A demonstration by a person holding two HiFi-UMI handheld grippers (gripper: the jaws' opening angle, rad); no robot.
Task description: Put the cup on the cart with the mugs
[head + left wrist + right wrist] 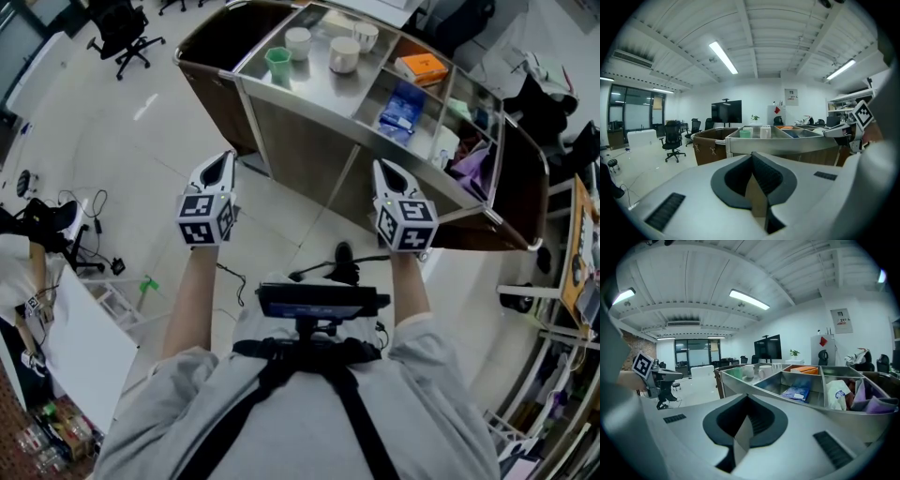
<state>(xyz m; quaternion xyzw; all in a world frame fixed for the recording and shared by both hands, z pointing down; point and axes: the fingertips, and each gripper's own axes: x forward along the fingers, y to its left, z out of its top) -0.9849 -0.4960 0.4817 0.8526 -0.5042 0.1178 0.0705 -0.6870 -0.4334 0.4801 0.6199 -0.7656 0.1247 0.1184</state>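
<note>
The cart (309, 131) is shiny steel with flat walls, its top split into straight-edged compartments. At its end a small round green cup (277, 64) stands upright, mouth up, just beside three smooth white mugs (344, 54). Next along lie an orange box (422, 67) and a blue packet (401, 105). The left tongs (223, 161) and right tongs (384, 171) are pressed together, empty, short of the cart.

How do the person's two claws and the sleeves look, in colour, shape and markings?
The left claw and the right claw are white tapering shells, each with a dark recess on top. Behind each one sits a white cube printed with black square markers: the left cube and the right cube. The person wears light grey sleeves, and black harness straps cross the chest.
</note>
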